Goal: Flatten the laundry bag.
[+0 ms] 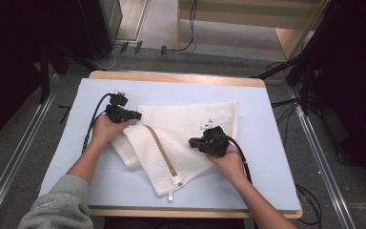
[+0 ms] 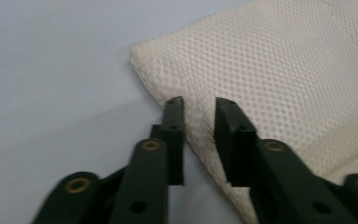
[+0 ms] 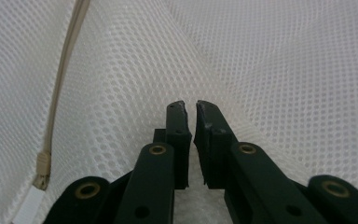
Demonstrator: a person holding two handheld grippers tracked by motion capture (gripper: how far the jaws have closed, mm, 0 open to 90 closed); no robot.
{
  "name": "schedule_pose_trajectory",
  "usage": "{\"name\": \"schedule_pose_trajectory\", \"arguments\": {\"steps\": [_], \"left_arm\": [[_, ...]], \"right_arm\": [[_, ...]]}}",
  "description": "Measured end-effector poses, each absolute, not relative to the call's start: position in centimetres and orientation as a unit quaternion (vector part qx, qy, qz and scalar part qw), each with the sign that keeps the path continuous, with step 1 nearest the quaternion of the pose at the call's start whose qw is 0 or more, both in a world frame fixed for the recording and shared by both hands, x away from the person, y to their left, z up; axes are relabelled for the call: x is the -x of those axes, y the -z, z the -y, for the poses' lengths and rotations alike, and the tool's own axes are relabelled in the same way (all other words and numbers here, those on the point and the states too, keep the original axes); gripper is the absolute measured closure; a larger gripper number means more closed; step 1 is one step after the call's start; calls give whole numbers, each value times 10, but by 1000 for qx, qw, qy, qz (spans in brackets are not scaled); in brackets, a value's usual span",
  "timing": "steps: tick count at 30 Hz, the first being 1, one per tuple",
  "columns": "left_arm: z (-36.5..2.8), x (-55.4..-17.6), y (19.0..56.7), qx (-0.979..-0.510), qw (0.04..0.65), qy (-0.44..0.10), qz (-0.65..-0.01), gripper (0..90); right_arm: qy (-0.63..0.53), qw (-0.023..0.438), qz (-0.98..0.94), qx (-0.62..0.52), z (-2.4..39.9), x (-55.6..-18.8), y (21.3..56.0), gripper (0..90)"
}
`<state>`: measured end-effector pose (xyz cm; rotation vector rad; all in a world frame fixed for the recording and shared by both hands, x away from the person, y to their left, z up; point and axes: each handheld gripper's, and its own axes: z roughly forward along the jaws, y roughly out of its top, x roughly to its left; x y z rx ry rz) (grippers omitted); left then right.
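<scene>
Cream honeycomb mesh bag [image 1: 171, 138], folded, beige zipper [image 1: 164, 152], smooth pale-blue table [image 1: 267, 143]

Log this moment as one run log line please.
scene: white mesh laundry bag folded on table | left gripper: open, straddling bag edge | right gripper: slightly open over mesh

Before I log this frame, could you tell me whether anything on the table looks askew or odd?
The white mesh bag is not lying flat: one part is folded diagonally across the rest, so its beige zipper runs slantwise toward the table's near edge. Nothing looks torn or spilled.
</scene>
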<state>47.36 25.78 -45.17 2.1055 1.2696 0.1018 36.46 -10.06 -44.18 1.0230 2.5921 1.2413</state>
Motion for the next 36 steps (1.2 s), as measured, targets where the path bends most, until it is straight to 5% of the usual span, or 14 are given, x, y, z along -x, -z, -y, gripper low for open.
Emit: {"name": "schedule_pose_trajectory", "arguments": {"steps": [5,13,19,36], "left_arm": [[-256,-472,451,-807,335,-12,-487,887],[-287,-456,411,-770,383,-56,-507,890],[-329,-450,415,-732,380,-72,-560,887],[-331,-449,420,-736,371,-76,-562,876]], "right_arm": [[-426,56,-841,-327,94,-361,426,793],[-438,53,-844,-306,88,-349,416,755],[-446,52,-844,-293,87,-335,420,710],[-414,10,-875,-251,55,-277,455,679]]}}
